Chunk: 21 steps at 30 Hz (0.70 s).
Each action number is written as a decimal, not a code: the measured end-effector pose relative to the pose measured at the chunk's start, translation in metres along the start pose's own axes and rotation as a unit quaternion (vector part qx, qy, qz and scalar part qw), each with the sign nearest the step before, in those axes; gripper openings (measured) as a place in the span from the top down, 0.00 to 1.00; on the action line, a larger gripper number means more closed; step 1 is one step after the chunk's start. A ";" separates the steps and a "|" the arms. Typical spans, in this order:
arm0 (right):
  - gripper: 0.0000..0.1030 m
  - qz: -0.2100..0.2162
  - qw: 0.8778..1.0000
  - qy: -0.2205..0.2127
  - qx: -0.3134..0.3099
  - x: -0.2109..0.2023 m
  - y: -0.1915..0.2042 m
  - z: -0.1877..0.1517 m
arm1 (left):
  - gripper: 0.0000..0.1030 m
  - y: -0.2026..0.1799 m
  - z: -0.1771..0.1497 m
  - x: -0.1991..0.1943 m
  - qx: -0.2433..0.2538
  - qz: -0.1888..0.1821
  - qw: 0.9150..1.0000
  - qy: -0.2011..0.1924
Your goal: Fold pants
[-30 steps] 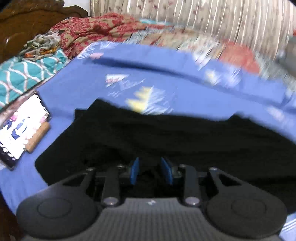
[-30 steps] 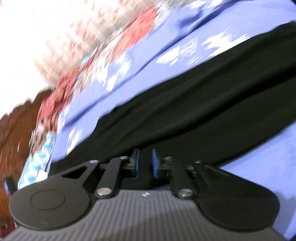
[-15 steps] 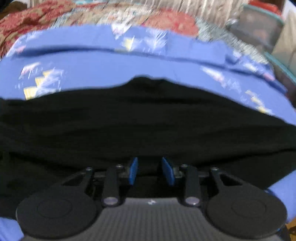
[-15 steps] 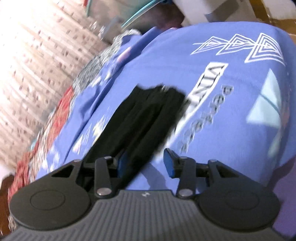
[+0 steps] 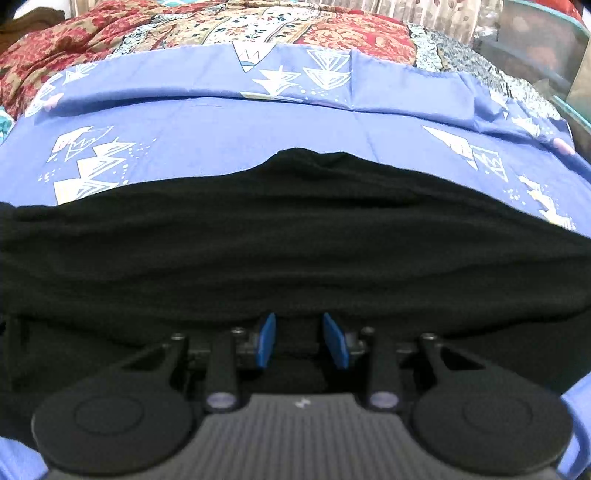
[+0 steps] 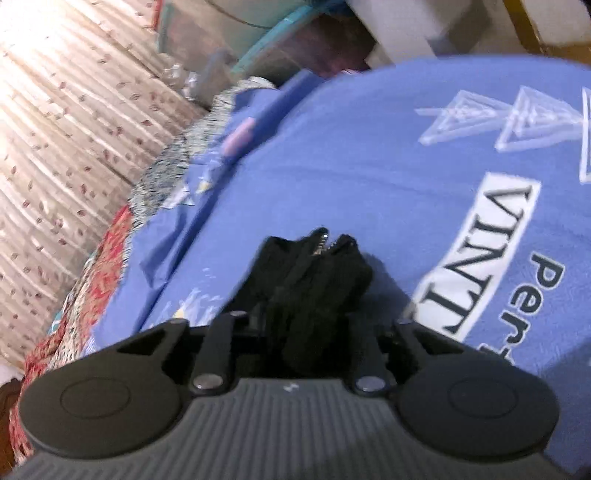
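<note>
Black pants [image 5: 295, 240] lie stretched left to right across a blue printed bedsheet [image 5: 221, 129]. My left gripper [image 5: 300, 332] sits low at their near edge, about midway along. Its blue pads [image 5: 266, 339] stand a little apart, open, and their inner faces show bare with no cloth pinched. In the right wrist view, the bunched end of the pants [image 6: 321, 269], with a short zipper [image 6: 325, 243], sticks out from between my right gripper [image 6: 306, 325]. Its jaws are closing and the cloth fills the gap and hides the pads.
A red patterned quilt [image 5: 221, 33] lies along the far side of the bed. Beyond it hang pale curtains [image 6: 55, 129]. Teal-rimmed storage boxes [image 5: 535, 48] stand past the bed's right end. The sheet [image 6: 369, 166] stretches bare beyond the pants' end.
Both grippers slid rightward along the pants. The right one reached the pants' end, opened wide around it, then closed on the cloth. The left one's gap stayed the same.
</note>
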State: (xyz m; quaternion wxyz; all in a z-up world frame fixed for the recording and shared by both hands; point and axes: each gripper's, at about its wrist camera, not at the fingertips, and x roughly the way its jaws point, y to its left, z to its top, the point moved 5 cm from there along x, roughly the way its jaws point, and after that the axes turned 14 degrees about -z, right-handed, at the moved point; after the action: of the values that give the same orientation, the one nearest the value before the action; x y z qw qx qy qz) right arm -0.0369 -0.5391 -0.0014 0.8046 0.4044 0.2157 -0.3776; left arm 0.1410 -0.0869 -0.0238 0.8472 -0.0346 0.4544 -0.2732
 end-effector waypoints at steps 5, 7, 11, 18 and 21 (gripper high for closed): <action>0.85 0.044 0.978 -0.058 -0.196 -0.046 0.073 -0.026 | 0.70 0.008 -0.004 -0.017 -0.034 -0.028 0.999 -0.014; 0.86 0.063 0.956 -0.070 -0.278 -0.059 0.104 -0.054 | 0.70 0.011 -0.008 -0.025 -0.043 -0.036 0.998 -0.021; 0.85 0.088 0.906 -0.066 -0.408 -0.061 0.151 -0.123 | 0.69 0.019 -0.016 -0.047 -0.048 -0.043 0.997 -0.040; 0.63 0.069 0.811 -0.059 -0.578 -0.046 0.170 -0.214 | 0.64 0.054 -0.032 -0.096 -0.072 -0.037 0.994 -0.079; 0.48 0.117 0.825 -0.025 -0.552 -0.066 0.172 -0.198 | 0.62 0.072 -0.039 -0.113 -0.091 -0.033 0.991 -0.096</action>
State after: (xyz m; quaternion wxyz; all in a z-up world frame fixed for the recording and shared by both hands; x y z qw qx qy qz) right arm 0.0477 -0.2824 0.0107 0.9366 -0.0949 0.3193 -0.1084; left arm 0.0920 0.0378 0.0167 0.8705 -0.1531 0.3927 -0.2541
